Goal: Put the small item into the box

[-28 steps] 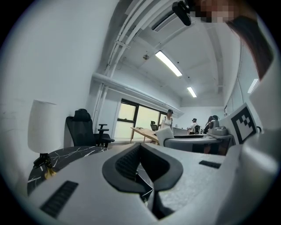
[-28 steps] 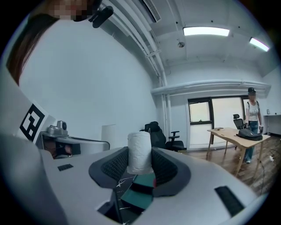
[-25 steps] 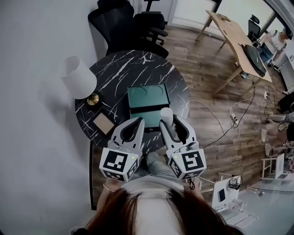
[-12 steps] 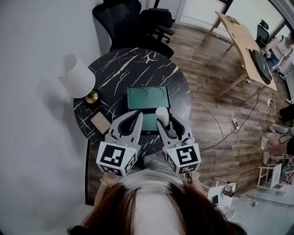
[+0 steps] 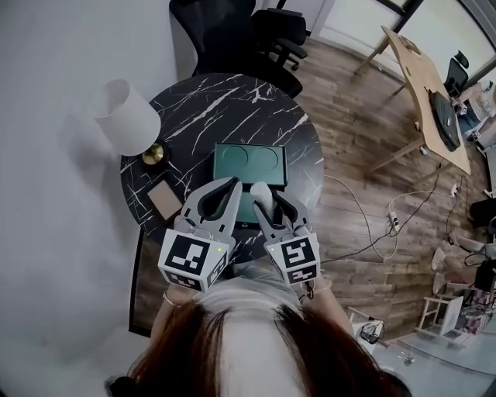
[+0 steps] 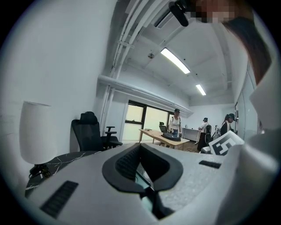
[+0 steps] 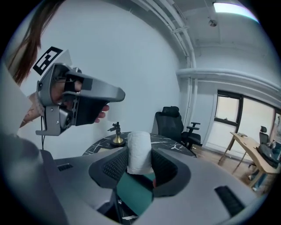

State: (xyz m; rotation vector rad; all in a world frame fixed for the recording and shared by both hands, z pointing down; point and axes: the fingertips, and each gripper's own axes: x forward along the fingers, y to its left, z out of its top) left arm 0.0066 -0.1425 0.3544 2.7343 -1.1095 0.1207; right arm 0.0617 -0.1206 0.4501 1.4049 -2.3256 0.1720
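My right gripper (image 5: 262,201) is shut on a small white roll (image 5: 260,192), held upright between its pads (image 7: 115,163) over the near part of the green box (image 5: 249,163). The box lies open on the black marble table (image 5: 225,108), and its far half shows two round recesses. In the right gripper view the roll (image 7: 139,151) stands between the jaws with the green box (image 7: 134,191) just below. My left gripper (image 5: 232,186) hovers beside it on the left, shut with nothing held, its tips meeting in the left gripper view (image 6: 140,147).
A white-shaded lamp (image 5: 126,116) with a brass base (image 5: 153,153) stands at the table's left, and a tan square pad (image 5: 164,200) lies near it. Black office chairs (image 5: 240,23) stand behind the table. A wooden desk (image 5: 426,77) and floor cables (image 5: 380,225) are at the right.
My right gripper has carried the white roll leftward, from the box's right edge to over its near half and closer to the left gripper. The left gripper has stayed shut.
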